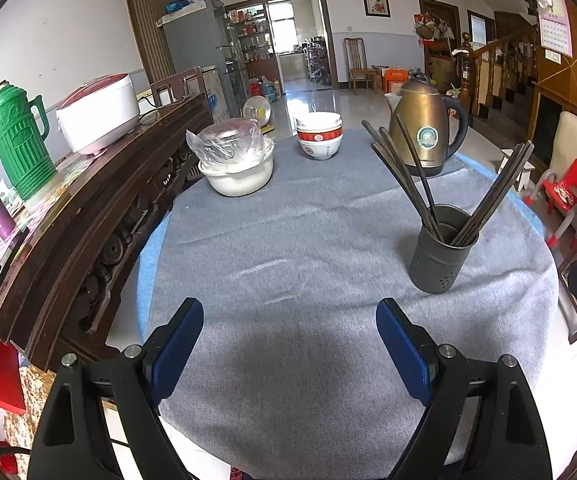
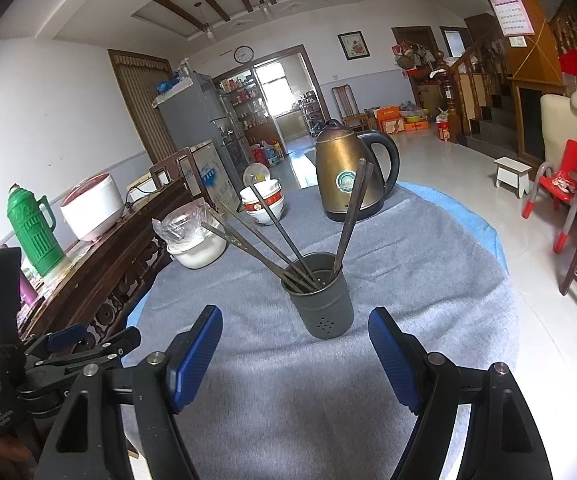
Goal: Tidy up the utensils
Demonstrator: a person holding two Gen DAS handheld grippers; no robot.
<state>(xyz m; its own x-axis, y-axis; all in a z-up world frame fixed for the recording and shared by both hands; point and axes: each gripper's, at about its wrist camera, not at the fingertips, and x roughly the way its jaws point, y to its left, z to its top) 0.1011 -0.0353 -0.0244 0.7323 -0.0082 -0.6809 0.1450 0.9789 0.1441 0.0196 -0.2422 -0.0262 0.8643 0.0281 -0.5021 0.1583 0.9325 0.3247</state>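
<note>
On the grey-clothed table [image 1: 288, 220], a dark metal utensil holder [image 2: 320, 300] holds splayed dark chopsticks [image 2: 272, 240], stacked bowls [image 1: 319, 134] and a plastic-covered white pot [image 1: 236, 160] stand beyond, while the left gripper [image 1: 290, 336] and right gripper [image 2: 295, 344] hover with jaws wide and empty.

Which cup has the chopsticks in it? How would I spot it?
Look at the round table under the grey cloth. In front of the brass-coloured kettle stands a dark grey metal holder with little holes near its base. It is the only thing there with dark chopsticks fanning out of its top.
</note>
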